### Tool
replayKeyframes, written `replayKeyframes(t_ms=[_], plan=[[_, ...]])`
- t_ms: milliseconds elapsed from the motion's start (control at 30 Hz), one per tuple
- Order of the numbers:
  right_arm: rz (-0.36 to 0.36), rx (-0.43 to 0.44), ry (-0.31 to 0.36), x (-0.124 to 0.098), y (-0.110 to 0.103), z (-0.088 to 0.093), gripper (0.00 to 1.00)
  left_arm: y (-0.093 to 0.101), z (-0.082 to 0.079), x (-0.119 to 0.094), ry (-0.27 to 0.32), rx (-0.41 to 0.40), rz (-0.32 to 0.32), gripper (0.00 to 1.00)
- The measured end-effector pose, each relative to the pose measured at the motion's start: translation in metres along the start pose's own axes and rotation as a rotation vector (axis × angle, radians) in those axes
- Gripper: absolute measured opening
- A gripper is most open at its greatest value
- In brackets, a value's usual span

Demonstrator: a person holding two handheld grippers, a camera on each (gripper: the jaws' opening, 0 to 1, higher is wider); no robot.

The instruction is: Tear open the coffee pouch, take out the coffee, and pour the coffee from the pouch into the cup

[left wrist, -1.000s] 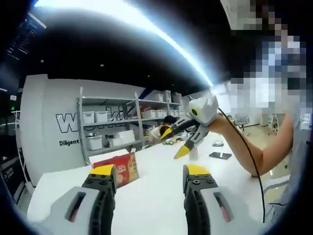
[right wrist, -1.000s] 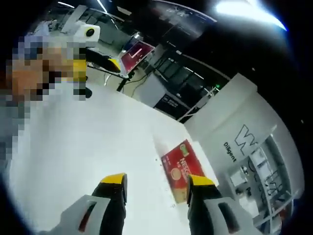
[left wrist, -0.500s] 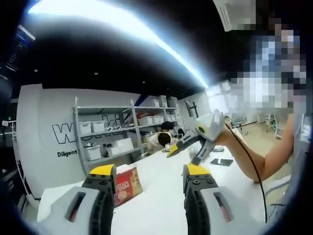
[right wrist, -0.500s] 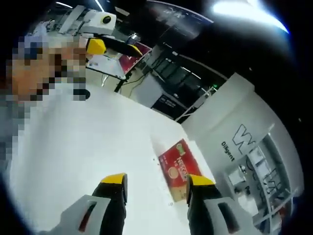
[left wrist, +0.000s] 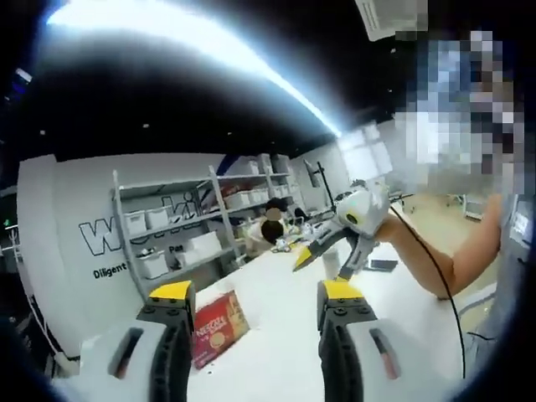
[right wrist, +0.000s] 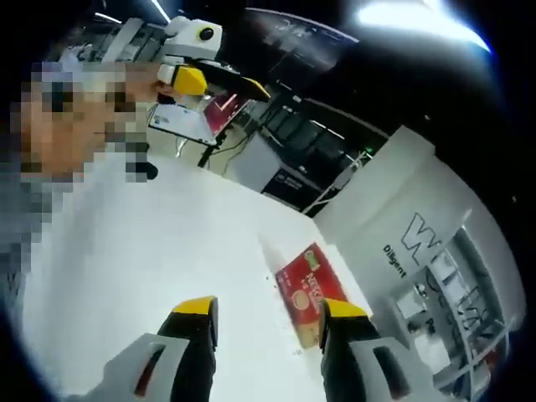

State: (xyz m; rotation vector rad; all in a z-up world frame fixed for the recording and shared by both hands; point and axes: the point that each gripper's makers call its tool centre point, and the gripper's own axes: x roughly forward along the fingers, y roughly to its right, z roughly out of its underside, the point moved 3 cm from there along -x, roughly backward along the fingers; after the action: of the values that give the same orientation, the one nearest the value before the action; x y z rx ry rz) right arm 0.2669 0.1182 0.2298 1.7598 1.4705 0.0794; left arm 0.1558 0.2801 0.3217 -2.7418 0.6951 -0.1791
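Observation:
A red coffee box (left wrist: pixel 216 327) lies on the white table (left wrist: pixel 276 360), just beyond my left gripper (left wrist: pixel 255 293). That gripper is open with nothing between its yellow-tipped jaws. My right gripper (left wrist: pixel 328 255) comes in from the right, held in the air by a person's arm, its jaws apart. In the right gripper view the red coffee box (right wrist: pixel 308 293) lies flat close to the right jaw of my right gripper (right wrist: pixel 268 310), which is open and empty. The left gripper (right wrist: pixel 219 82) hovers high at the upper left, also open.
Shelves with white bins (left wrist: pixel 180 239) stand against a lettered wall behind the table. A person (left wrist: pixel 270 231) sits at the far end. A dark flat device (left wrist: pixel 382 265) lies on the table at the right. A stand with a screen (right wrist: pixel 186 124) sits past the table's far edge.
Both cameras have tilted a little with the hands. In the right gripper view the left gripper has risen and drifted right. The red box has stayed on the table, and all jaws remain open.

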Motion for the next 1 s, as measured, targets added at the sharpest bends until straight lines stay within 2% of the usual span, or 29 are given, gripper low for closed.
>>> replayKeyframes(t_ms=[67,233,367,633,900,1000], plan=[[0.006,-0.002,0.003,-0.002,0.001,-0.002,0.49,-0.004,-0.001,0.003,-0.005,0.030,-0.002,0.59],[0.013,0.000,0.004,-0.004,0.001,-0.002,0.49,-0.010,0.001,0.006,-0.002,0.041,-0.005,0.55],[0.013,-0.004,-0.002,-0.005,-0.001,-0.004,0.49,-0.019,0.007,0.015,-0.036,0.057,0.000,0.54],[0.024,-0.009,-0.021,-0.006,-0.001,-0.004,0.49,-0.026,0.015,0.020,-0.043,0.063,0.019,0.54],[0.017,-0.007,-0.039,-0.004,-0.002,0.001,0.49,-0.031,0.019,0.012,-0.046,0.057,0.031,0.53],[0.016,-0.001,-0.047,-0.003,-0.001,0.004,0.49,-0.030,0.020,0.018,-0.035,0.047,0.035,0.55]])
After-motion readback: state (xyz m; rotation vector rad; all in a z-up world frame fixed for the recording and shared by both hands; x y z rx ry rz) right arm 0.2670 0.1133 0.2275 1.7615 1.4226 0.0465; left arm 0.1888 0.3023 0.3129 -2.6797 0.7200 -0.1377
